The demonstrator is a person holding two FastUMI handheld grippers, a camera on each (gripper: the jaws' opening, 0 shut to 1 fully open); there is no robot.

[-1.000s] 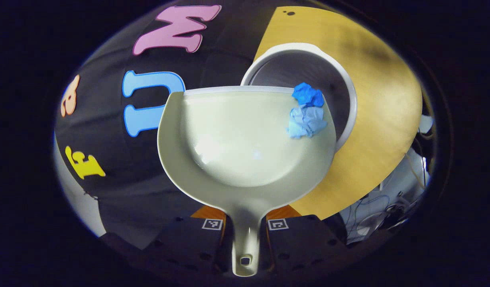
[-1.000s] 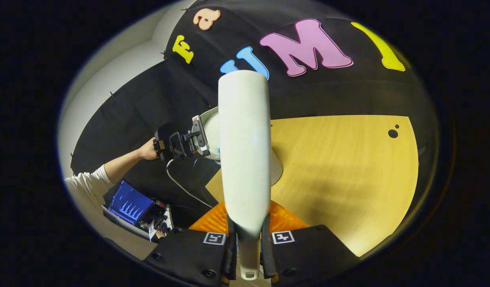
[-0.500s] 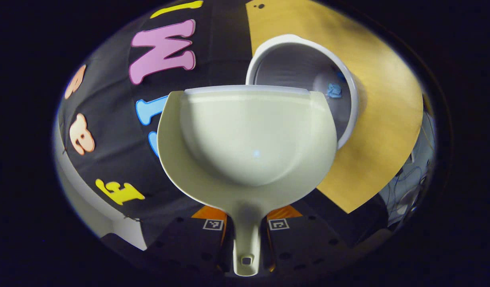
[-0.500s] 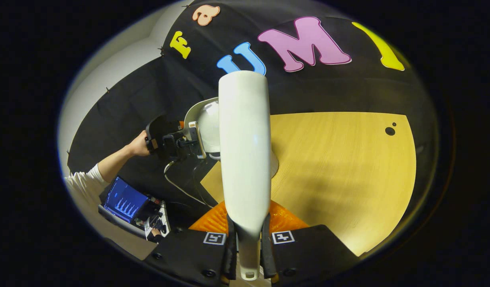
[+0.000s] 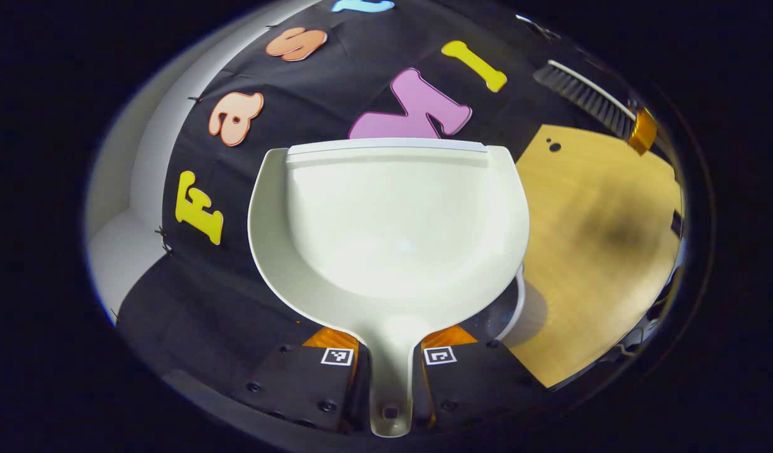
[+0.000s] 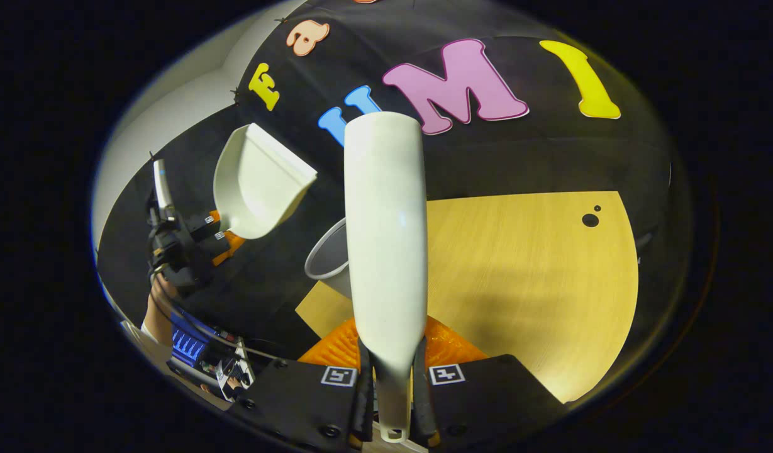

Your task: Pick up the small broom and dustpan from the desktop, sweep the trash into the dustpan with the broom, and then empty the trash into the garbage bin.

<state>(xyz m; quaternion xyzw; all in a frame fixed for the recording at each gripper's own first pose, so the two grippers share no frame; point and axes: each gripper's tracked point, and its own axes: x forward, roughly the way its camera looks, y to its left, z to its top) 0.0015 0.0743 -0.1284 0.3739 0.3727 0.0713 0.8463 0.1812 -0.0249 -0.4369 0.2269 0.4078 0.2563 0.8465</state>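
The dustpan [image 5: 392, 233] is held up in the air with its pan bare of any trash, its straight front lip toward the black cloth wall and its narrow handle running back between the two fingers [image 5: 355, 390] of the left claw [image 5: 391, 390], which press on the handle from both sides. In the right gripper view the same dustpan [image 6: 257, 182] hangs at the left, tilted with its lip up and to the right, well above the wooden surface [image 6: 537, 283], with the left claw [image 6: 219, 233] below it and a hand [image 6: 156, 302] beneath that. The garbage bin [image 6: 326, 258], a pale round-rimmed vessel, stands at the near-left corner of the surface, below and to the right of the dustpan and partly hidden behind the broom; in the left gripper view a thin arc of its rim [image 5: 518, 302] peeks out under the dustpan's right edge. The small broom [image 6: 386, 239] stands up the middle of the right gripper view, back toward the camera, its handle clamped between the fingers of the right claw [image 6: 389, 393]. In the left gripper view its dark bristles [image 5: 581, 97] show at the upper right, above the surface [image 5: 600, 239]. A laptop [image 6: 188, 346] and cables sit at the lower left of the right gripper view.
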